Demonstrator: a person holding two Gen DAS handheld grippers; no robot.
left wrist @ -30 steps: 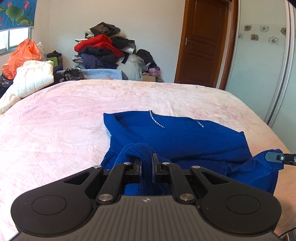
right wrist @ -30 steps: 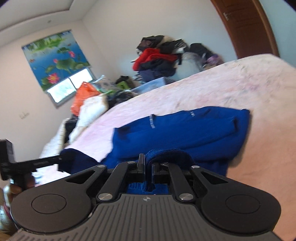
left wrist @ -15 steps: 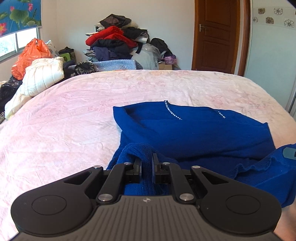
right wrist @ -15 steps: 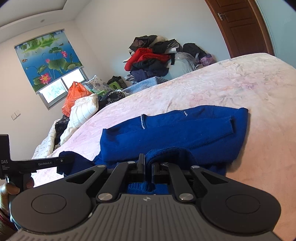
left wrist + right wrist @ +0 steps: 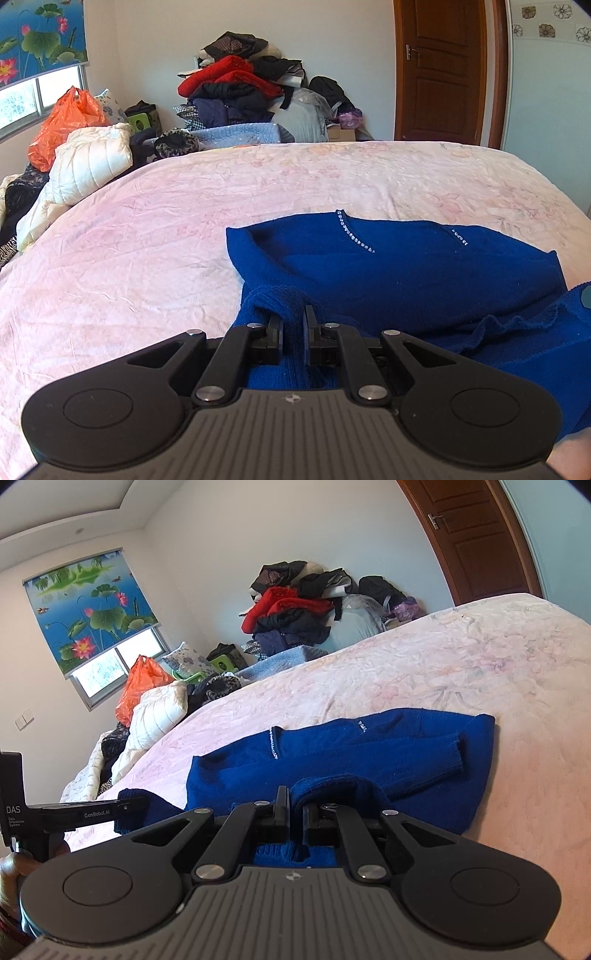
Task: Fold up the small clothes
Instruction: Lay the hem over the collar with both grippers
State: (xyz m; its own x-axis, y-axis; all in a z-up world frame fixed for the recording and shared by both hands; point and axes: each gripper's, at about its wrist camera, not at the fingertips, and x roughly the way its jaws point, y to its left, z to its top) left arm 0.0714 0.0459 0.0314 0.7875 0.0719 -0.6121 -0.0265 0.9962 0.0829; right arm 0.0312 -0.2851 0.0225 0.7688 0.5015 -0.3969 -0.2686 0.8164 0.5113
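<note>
A blue knit sweater (image 5: 406, 273) with small rhinestone trim at the neckline lies on the pink bed (image 5: 147, 258); it also shows in the right wrist view (image 5: 369, 760). My left gripper (image 5: 293, 325) is shut on a bunched fold of the sweater's near hem, lifted off the bed. My right gripper (image 5: 295, 808) is shut on another fold of the hem. The left gripper appears at the left edge of the right wrist view (image 5: 110, 810), holding blue cloth.
A pile of clothes (image 5: 240, 88) stands at the far wall. A white quilted jacket (image 5: 88, 166) and an orange bag (image 5: 62, 122) lie at the bed's left. A brown door (image 5: 443, 70) is at the far right.
Both grippers have carried the lifted hem forward toward the neckline, and the sweater looks closer and larger. Both stay shut on the cloth.
</note>
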